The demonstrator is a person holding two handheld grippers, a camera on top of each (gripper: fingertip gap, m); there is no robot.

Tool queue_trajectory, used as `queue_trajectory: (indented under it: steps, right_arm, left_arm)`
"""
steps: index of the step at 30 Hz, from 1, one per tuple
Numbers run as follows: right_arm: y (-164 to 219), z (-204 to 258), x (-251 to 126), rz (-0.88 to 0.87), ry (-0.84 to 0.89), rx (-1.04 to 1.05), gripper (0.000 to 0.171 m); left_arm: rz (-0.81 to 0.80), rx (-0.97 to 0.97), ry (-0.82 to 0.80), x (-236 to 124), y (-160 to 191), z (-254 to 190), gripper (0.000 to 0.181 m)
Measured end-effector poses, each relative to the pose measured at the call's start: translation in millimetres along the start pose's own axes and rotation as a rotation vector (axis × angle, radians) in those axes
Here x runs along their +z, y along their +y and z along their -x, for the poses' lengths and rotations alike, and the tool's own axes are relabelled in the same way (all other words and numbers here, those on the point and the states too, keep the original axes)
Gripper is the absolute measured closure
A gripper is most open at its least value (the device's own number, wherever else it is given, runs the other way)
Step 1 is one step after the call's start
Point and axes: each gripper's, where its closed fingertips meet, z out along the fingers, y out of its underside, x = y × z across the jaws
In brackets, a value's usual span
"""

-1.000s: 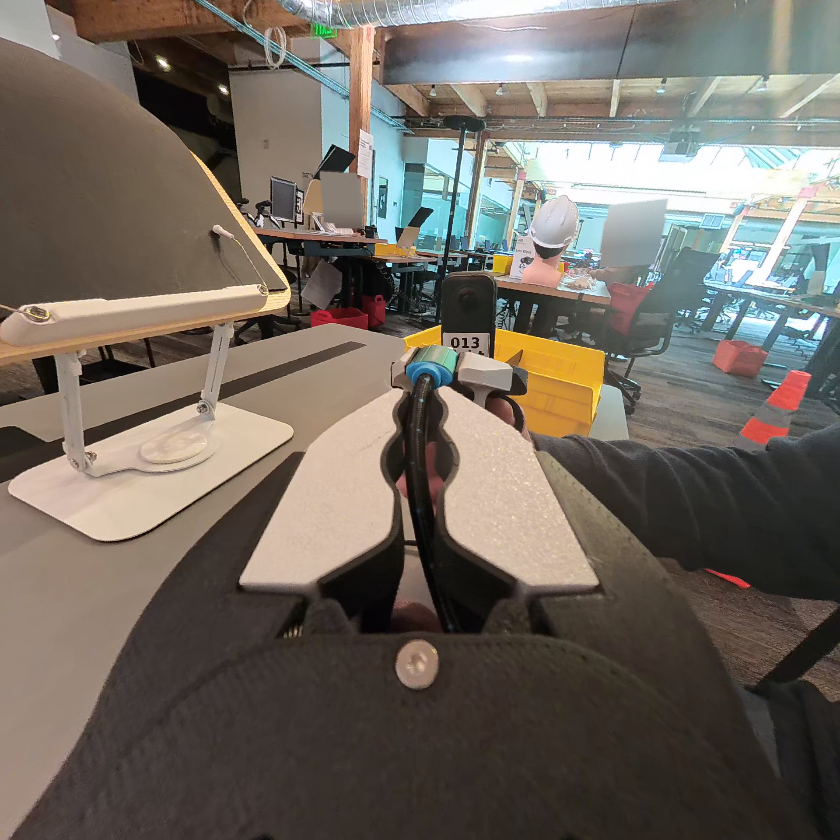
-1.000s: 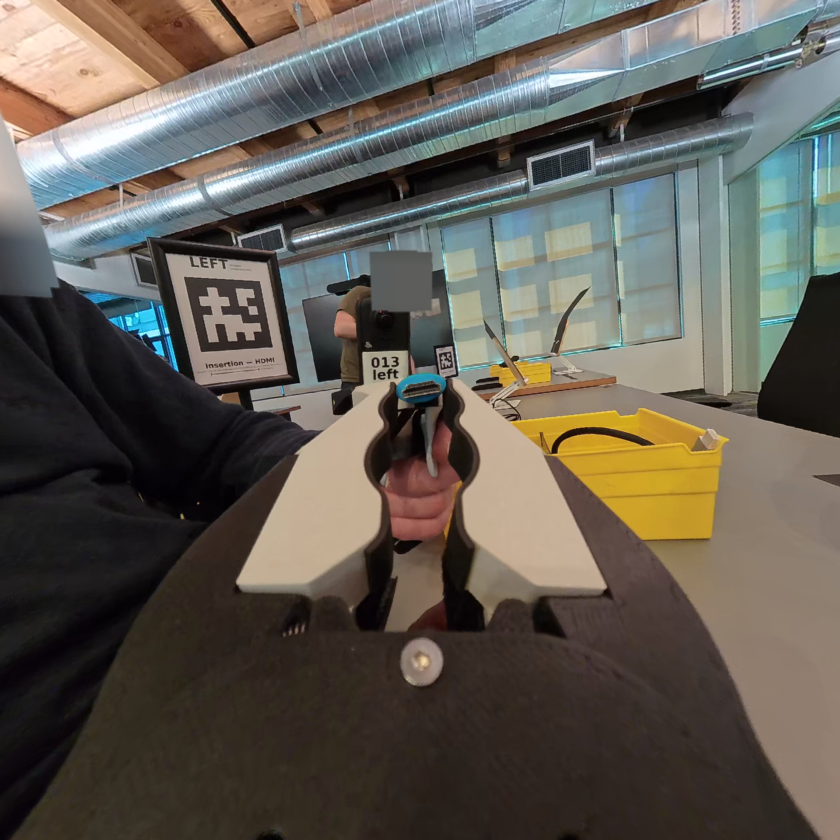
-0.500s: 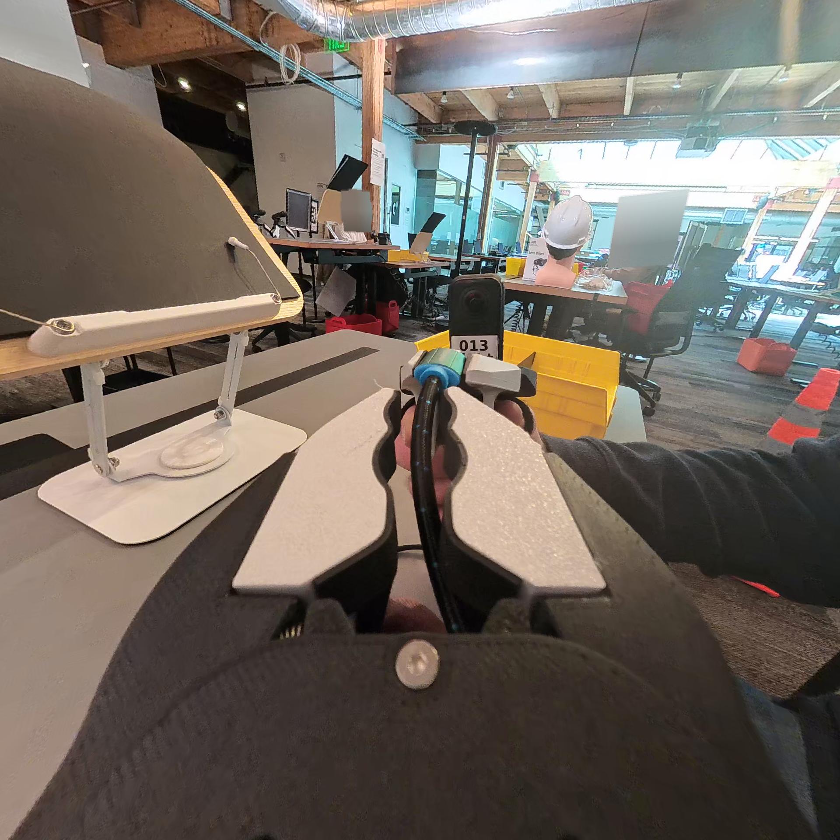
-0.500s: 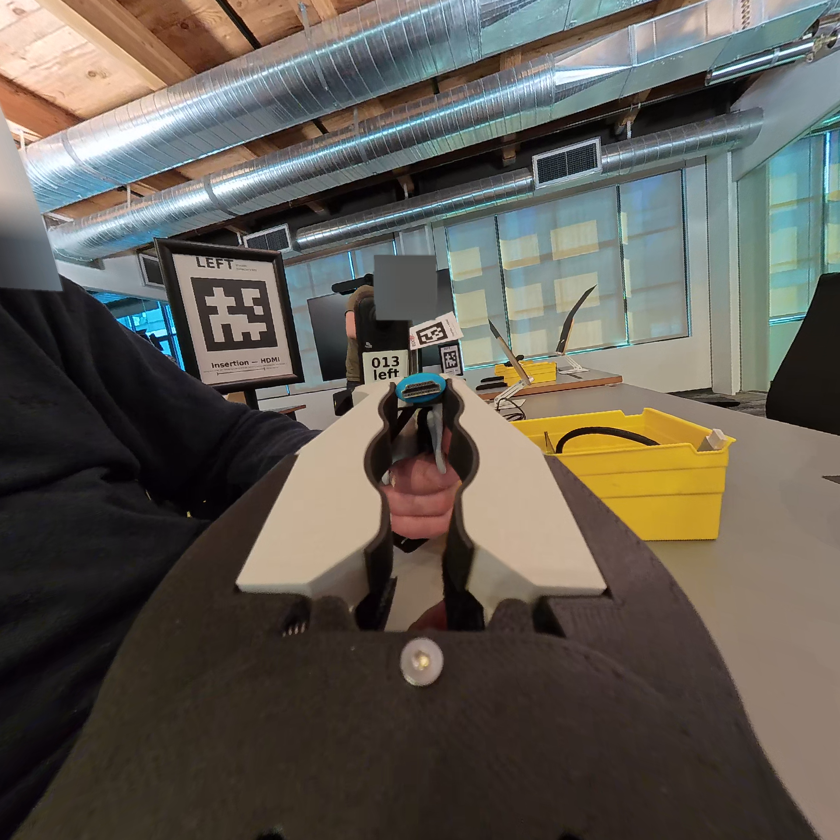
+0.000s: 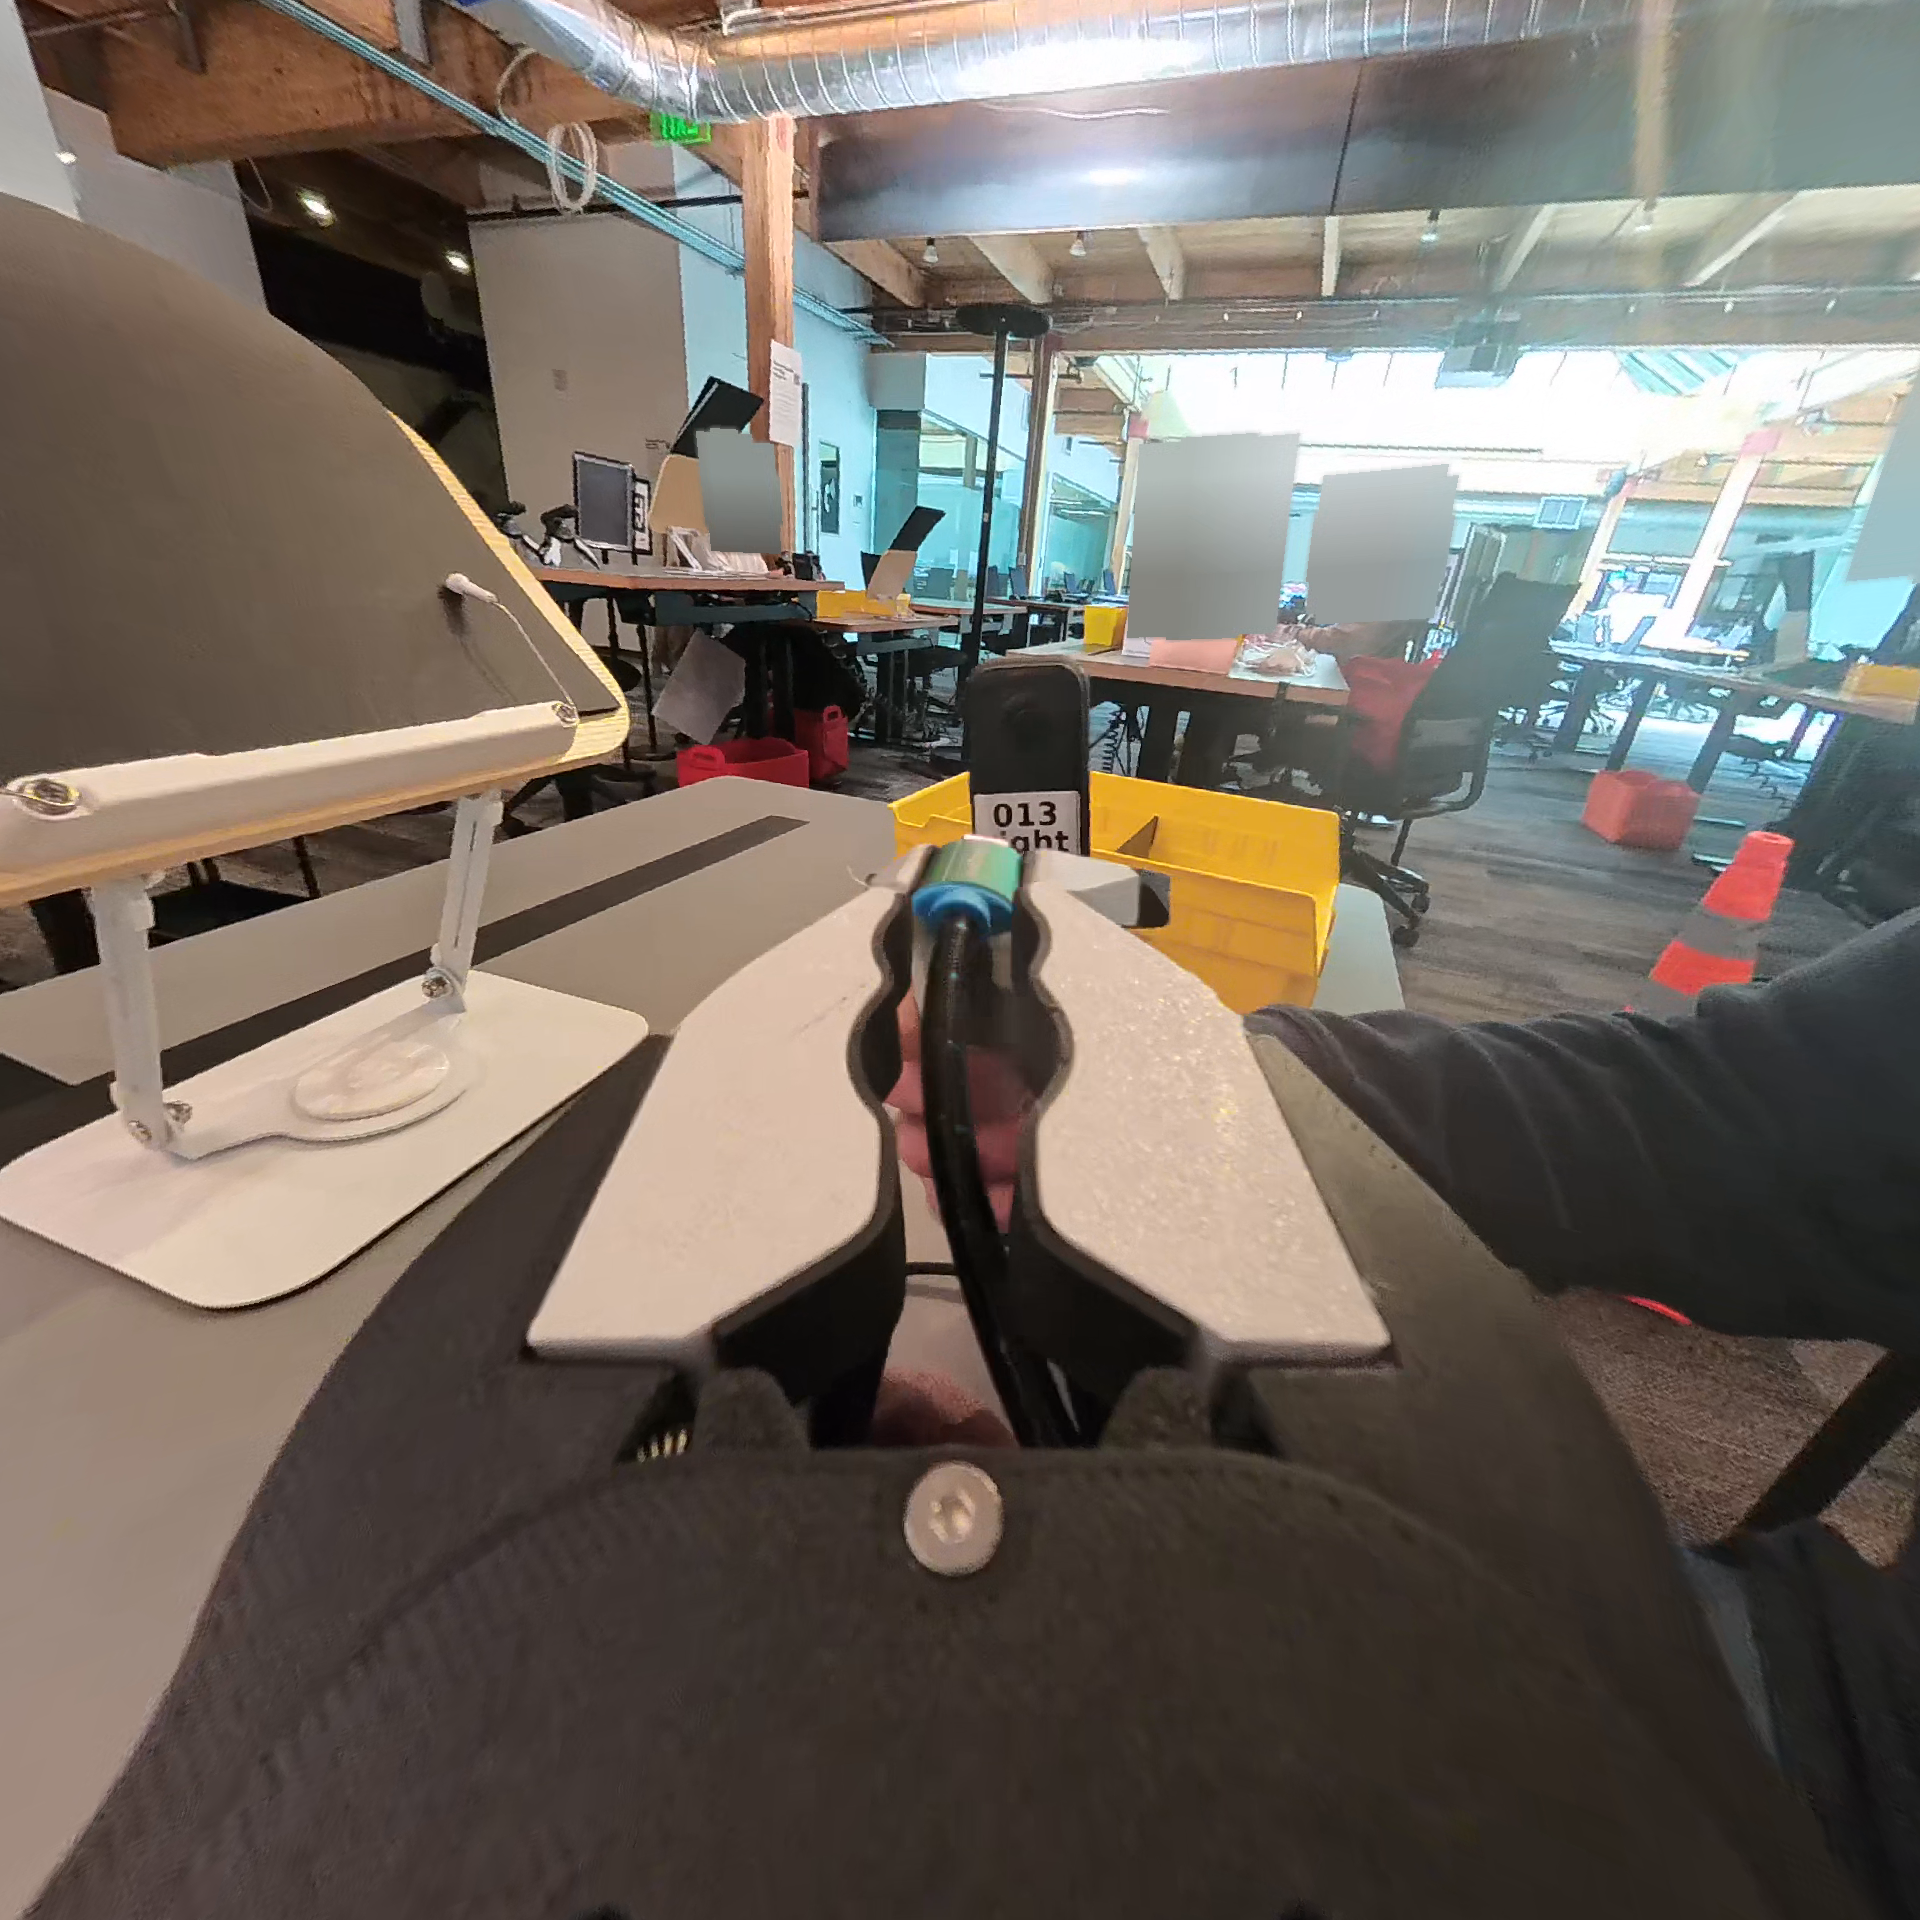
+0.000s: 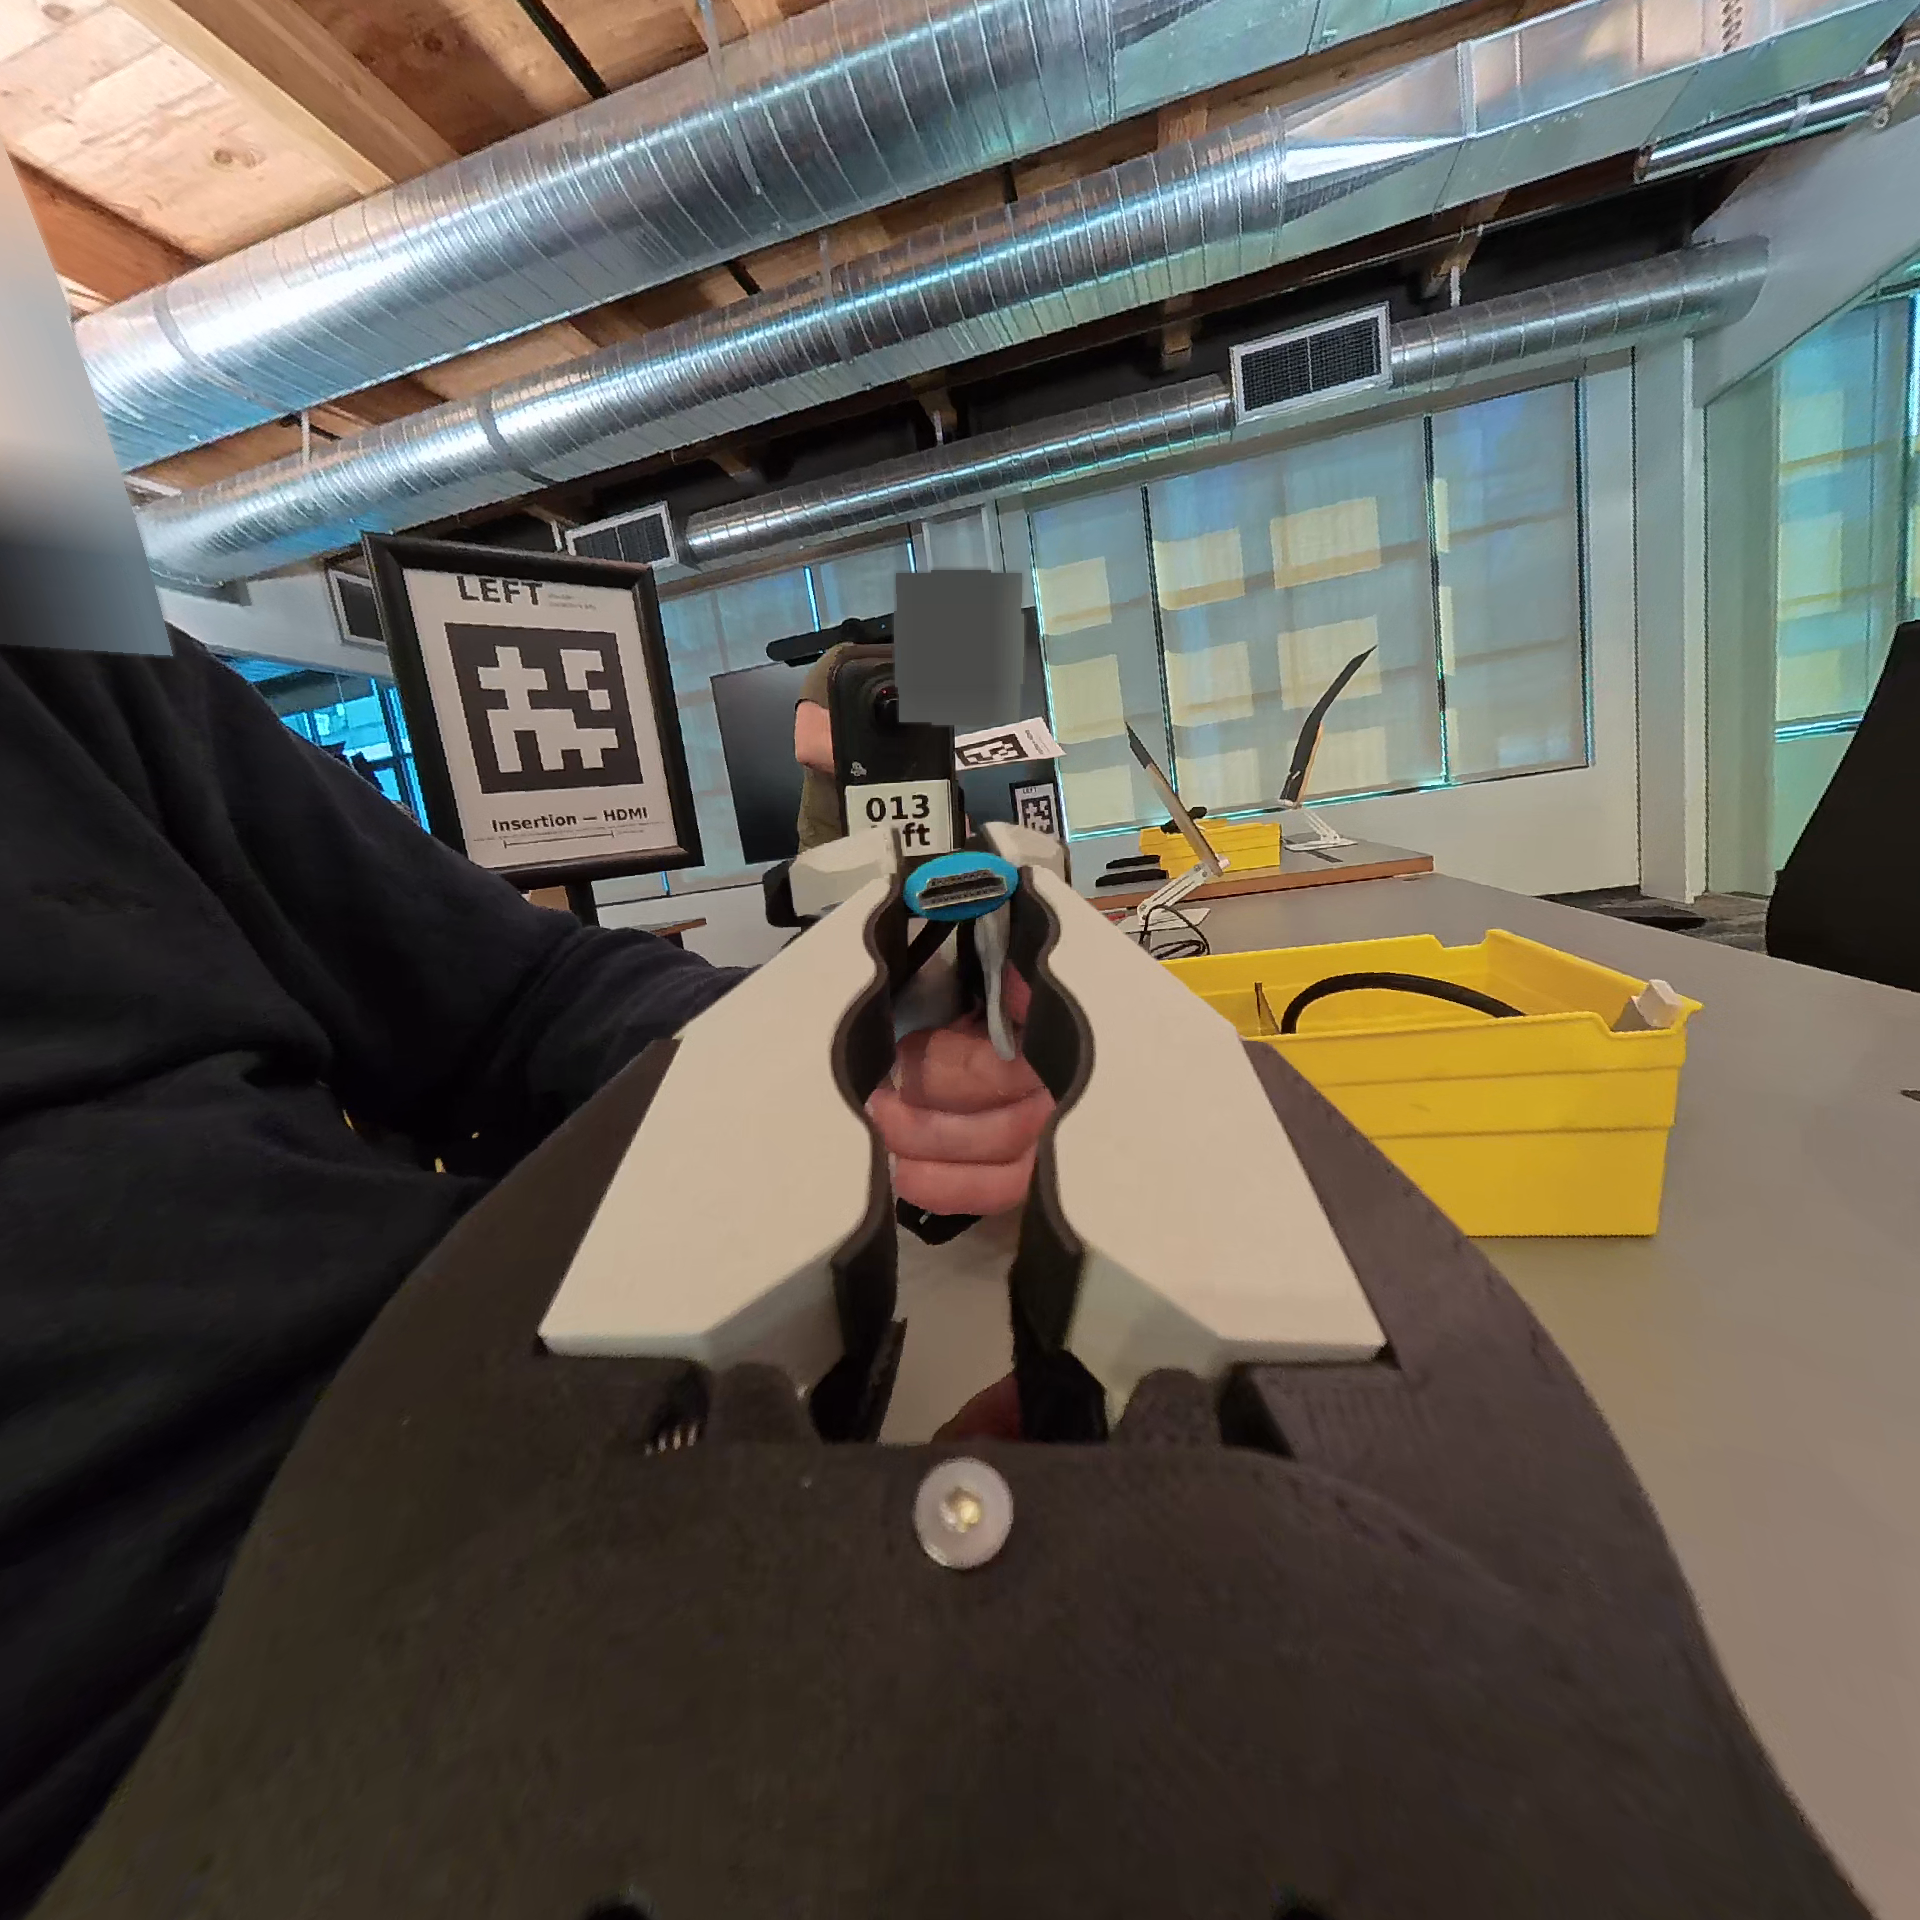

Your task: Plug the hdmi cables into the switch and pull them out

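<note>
A black HDMI cable runs back between my left gripper's fingers. Its plug, with a blue ring and a green collar, sits at the tips of my left gripper, which is shut on it. My right gripper meets it tip to tip, and that gripper's camera stands just behind the plug. In the right wrist view the plug's open metal face points at me, clasped between the tips of my right gripper. No switch shows in either view.
A yellow bin holding another black cable stands on the grey table to the right; it also shows in the left wrist view. A white stand carrying a tilted board stands at the left. A framed marker sign stands behind. My left and right fingertips are right by each other.
Both grippers stay joined at the plug. The pair has shifted slightly over the table, and the right gripper's tips now show less around the plug in the left wrist view.
</note>
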Motion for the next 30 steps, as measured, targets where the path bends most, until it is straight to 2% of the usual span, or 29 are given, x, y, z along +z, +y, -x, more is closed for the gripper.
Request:
queue_trajectory:
  steps: [7, 9, 20, 23, 26, 30]
  right_arm:
    - [0, -1, 0, -0.009, -0.002, 0.006, 0.154]
    - [-1, 0, -1, -0.014, -0.004, 0.009, 0.154]
    - [-1, 1, 0, -0.018, -0.014, 0.021, 0.154]
    - [1, 1, 0, -0.009, -0.016, 0.021, 0.154]
    - [4, 1, 2, 0.0, -0.017, 0.018, 0.154]
    - [4, 1, 2, -0.004, -0.015, 0.019, 0.154]
  left_arm:
    - [0.052, 0.0, -0.008, 3, 9, 1, 0.164]
    - [0.05, -0.004, -0.001, 4, 8, -1, 0.168]
    - [0.019, 0.017, -0.023, 3, 5, -1, 0.165]
    - [0.004, 0.023, -0.022, 3, 1, -1, 0.167]
    - [0.0, 0.024, -0.024, 2, -2, 0, 0.18]
    - [0.003, 0.018, -0.017, -1, 0, 2, 0.176]
